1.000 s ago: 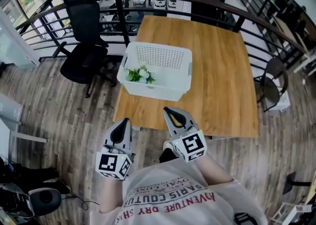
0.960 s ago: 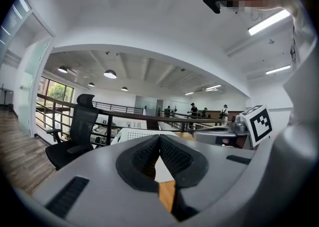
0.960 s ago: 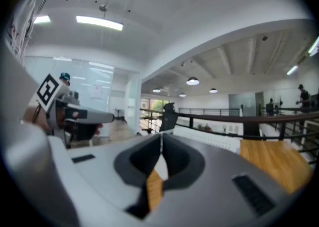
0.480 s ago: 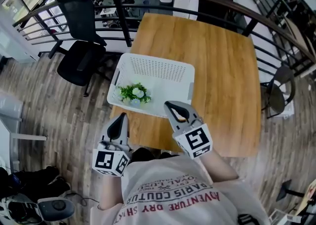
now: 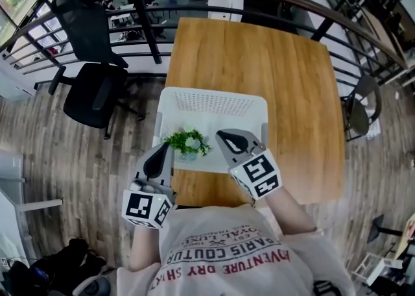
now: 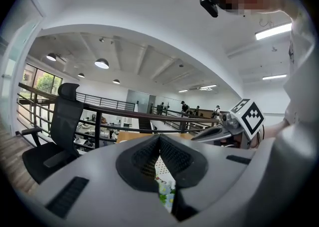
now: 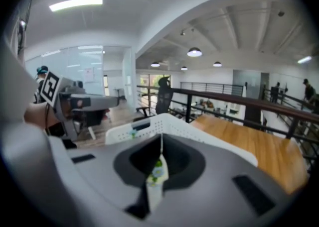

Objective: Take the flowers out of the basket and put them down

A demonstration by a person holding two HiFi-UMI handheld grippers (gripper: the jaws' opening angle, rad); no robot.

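Flowers (image 5: 187, 141) lie in the basket (image 5: 214, 100) between the left gripper (image 5: 165, 148) and right gripper (image 5: 222, 134), both clenched and empty.

Shirt (image 5: 227, 256) print — "PARIS COUTURE", "ADVENTURE DRY" — upside down.

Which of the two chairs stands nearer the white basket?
The black office chair with armrests, left of the table. It sits just off the left end of the basket; the dark round-seated chair stands beyond the table's right edge.
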